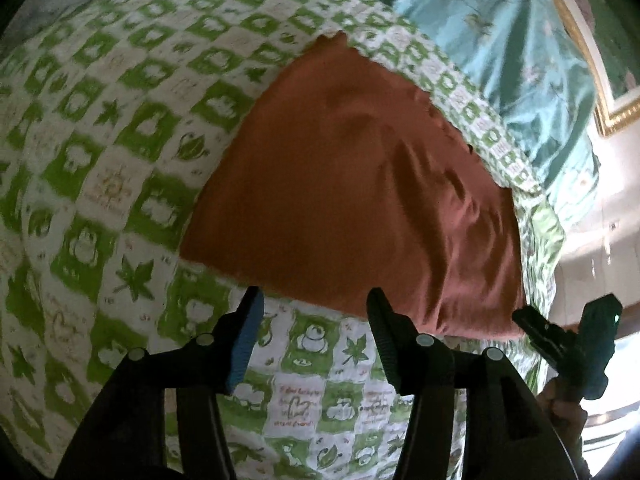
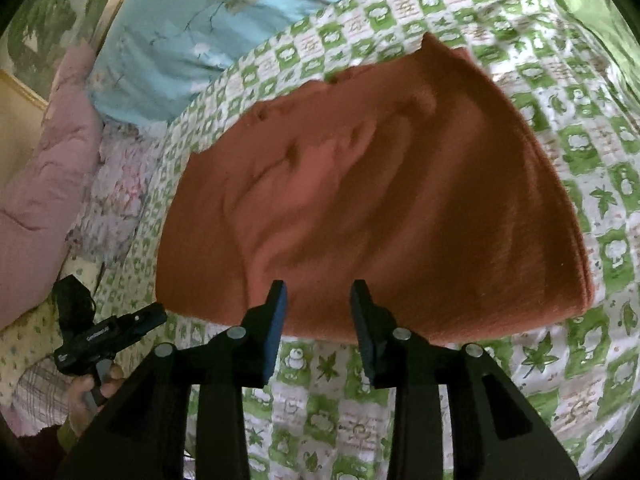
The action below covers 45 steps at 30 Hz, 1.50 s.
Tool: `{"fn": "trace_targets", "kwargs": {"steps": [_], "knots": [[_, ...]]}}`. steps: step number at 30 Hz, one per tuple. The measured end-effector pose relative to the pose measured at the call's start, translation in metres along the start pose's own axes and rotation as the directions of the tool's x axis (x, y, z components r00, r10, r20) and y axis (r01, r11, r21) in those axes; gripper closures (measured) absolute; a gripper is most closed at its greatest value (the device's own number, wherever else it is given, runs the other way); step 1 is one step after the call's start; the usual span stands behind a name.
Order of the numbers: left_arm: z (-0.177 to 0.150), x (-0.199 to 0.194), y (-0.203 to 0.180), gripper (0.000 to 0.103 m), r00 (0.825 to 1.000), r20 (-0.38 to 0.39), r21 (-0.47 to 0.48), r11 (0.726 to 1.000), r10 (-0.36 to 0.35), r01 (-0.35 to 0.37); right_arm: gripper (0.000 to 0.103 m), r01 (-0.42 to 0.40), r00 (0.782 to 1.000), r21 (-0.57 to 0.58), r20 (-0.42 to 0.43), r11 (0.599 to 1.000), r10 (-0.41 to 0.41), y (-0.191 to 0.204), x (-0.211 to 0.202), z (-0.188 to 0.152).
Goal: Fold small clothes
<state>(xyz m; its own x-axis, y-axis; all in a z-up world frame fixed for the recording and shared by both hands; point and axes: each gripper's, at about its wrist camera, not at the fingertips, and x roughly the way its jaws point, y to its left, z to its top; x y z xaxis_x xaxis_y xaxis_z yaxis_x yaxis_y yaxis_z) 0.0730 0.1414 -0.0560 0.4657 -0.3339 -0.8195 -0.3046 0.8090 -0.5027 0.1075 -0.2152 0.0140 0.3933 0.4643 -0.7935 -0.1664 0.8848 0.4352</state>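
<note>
Rust cloth (image 1: 360, 184) lies folded on green quilt (image 1: 100, 152). Left gripper (image 1: 316, 308) and right gripper (image 2: 319, 300), six o'clock of it, gape empty: released.

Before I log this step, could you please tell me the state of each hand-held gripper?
Left hand-held gripper: open, holding nothing.
Right hand-held gripper: open, holding nothing, above the rust-red cloth's near edge.

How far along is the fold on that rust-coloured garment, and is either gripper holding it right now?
Done: the rust garment lies on the green checked quilt as a compact shape with a doubled right edge, apparently folded at least once. In hand: nothing; the left gripper and right gripper are both open, empty. Left: possibly another fold; wrinkles remain.
</note>
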Motion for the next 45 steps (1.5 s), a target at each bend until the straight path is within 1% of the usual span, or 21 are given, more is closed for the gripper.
{"fn": "trace_targets", "kwargs": {"steps": [3, 5, 8, 13, 16, 17, 21, 24, 25, 26, 27, 28, 29, 31, 33, 37, 38, 40, 41, 43, 45], "knots": [[-0.003, 0.003, 0.007, 0.046, 1.0, 0.011, -0.061, 0.998, 0.0, 0.001, 0.067, -0.009, 1.0, -0.008, -0.025, 1.0, 0.009, -0.001, 0.003, 0.0], [-0.004, 0.004, 0.013, 0.039, 1.0, 0.023, -0.105, 0.994, -0.006, 0.008, 0.067, -0.015, 0.999, -0.017, -0.04, 1.0, 0.014, 0.0, 0.004, 0.001], [-0.004, 0.007, 0.02, 0.039, 1.0, 0.03, -0.156, 0.988, -0.008, 0.013, 0.067, -0.021, 0.998, -0.036, -0.052, 0.999, 0.019, 0.0, 0.003, 0.001], [0.001, 0.018, 0.026, 0.039, 0.999, 0.046, -0.199, 0.98, -0.012, 0.021, 0.067, -0.017, 0.998, -0.035, -0.054, 0.999, 0.016, -0.003, 0.001, 0.002], [0.007, 0.025, 0.034, 0.039, 0.996, 0.079, -0.256, 0.965, -0.039, 0.058, 0.067, -0.016, 0.998, -0.027, -0.055, 1.0, 0.015, -0.009, -0.002, 0.003], [0.01, 0.027, 0.037, 0.039, 0.994, 0.103, -0.278, 0.958, -0.048, 0.075, 0.067, -0.016, 0.998, -0.025, -0.055, 1.0, 0.014, -0.01, -0.003, 0.003], [0.024, 0.032, 0.042, 0.039, 0.984, 0.169, -0.29, 0.952, -0.05, 0.098, 0.067, -0.013, 0.998, -0.018, -0.061, 1.0, 0.012, -0.018, -0.005, 0.005], [0.035, 0.036, 0.037, 0.042, 0.979, 0.201, -0.258, 0.963, -0.027, 0.08, 0.067, -0.013, 0.998, -0.013, -0.068, 1.0, 0.012, -0.024, -0.006, 0.008], [0.039, 0.037, 0.035, 0.051, 0.978, 0.205, -0.245, 0.967, -0.018, 0.07, 0.067, -0.012, 0.998, -0.01, -0.068, 1.0, 0.011, -0.026, -0.007, 0.009], [0.043, 0.038, 0.031, 0.062, 0.979, 0.206, -0.226, 0.973, -0.009, 0.056, 0.067, -0.012, 0.998, -0.008, -0.068, 1.0, 0.012, -0.028, -0.007, 0.01], [0.046, 0.039, 0.03, 0.069, 0.979, 0.204, -0.217, 0.974, -0.017, 0.062, 0.067, -0.013, 0.998, -0.006, -0.067, 1.0, 0.013, -0.03, -0.008, 0.011], [0.049, 0.04, 0.03, 0.081, 0.979, 0.204, -0.213, 0.974, -0.028, 0.072, 0.067, -0.014, 0.998, -0.004, -0.065, 1.0, 0.014, -0.032, -0.008, 0.012], [0.051, 0.037, 0.026, 0.087, 0.977, 0.212, -0.202, 0.977, -0.027, 0.071, 0.067, -0.015, 0.998, -0.002, -0.063, 1.0, 0.014, -0.034, -0.009, 0.014], [0.052, 0.03, 0.015, 0.09, 0.973, 0.23, -0.162, 0.986, -0.01, 0.049, 0.067, -0.016, 0.998, -0.001, -0.055, 1.0, 0.015, -0.038, -0.01, 0.017], [0.053, 0.02, -0.008, 0.091, 0.968, 0.251, -0.095, 0.995, 0.004, 0.021, 0.067, -0.018, 0.999, 0.002, -0.049, 1.0, 0.018, -0.042, -0.011, 0.022], [0.052, 0.005, -0.055, 0.092, 0.963, 0.262, 0.01, 0.997, -0.071, 0.071, 0.067, -0.035, 0.999, 0.026, -0.032, 0.999, 0.036, -0.053, -0.014, 0.035], [0.05, 0.003, -0.075, 0.092, 0.961, 0.26, 0.059, 0.995, -0.089, 0.076, 0.067, -0.039, 0.999, 0.032, -0.026, 0.999, 0.04, -0.056, -0.016, 0.038], [0.047, 0.003, -0.102, 0.092, 0.962, 0.251, 0.123, 0.989, -0.112, 0.083, 0.067, -0.057, 0.998, 0.048, -0.01, 0.997, 0.057, -0.062, -0.018, 0.044], [0.044, 0.005, -0.121, 0.092, 0.963, 0.237, 0.167, 0.982, -0.131, 0.092, 0.067, -0.066, 0.998, 0.053, -0.007, 0.996, 0.066, -0.064, -0.019, 0.047], [0.039, 0.012, -0.145, 0.092, 0.965, 0.209, 0.219, 0.97, -0.155, 0.109, 0.067, -0.079, 0.997, 0.058, -0.002, 0.995, 0.08, -0.068, -0.02, 0.054], [0.029, 0.025, -0.172, 0.092, 0.97, 0.166, 0.284, 0.951, -0.175, 0.123, 0.067, -0.087, 0.996, 0.063, 0.005, 0.994, 0.087, -0.071, -0.021, 0.061]]}}
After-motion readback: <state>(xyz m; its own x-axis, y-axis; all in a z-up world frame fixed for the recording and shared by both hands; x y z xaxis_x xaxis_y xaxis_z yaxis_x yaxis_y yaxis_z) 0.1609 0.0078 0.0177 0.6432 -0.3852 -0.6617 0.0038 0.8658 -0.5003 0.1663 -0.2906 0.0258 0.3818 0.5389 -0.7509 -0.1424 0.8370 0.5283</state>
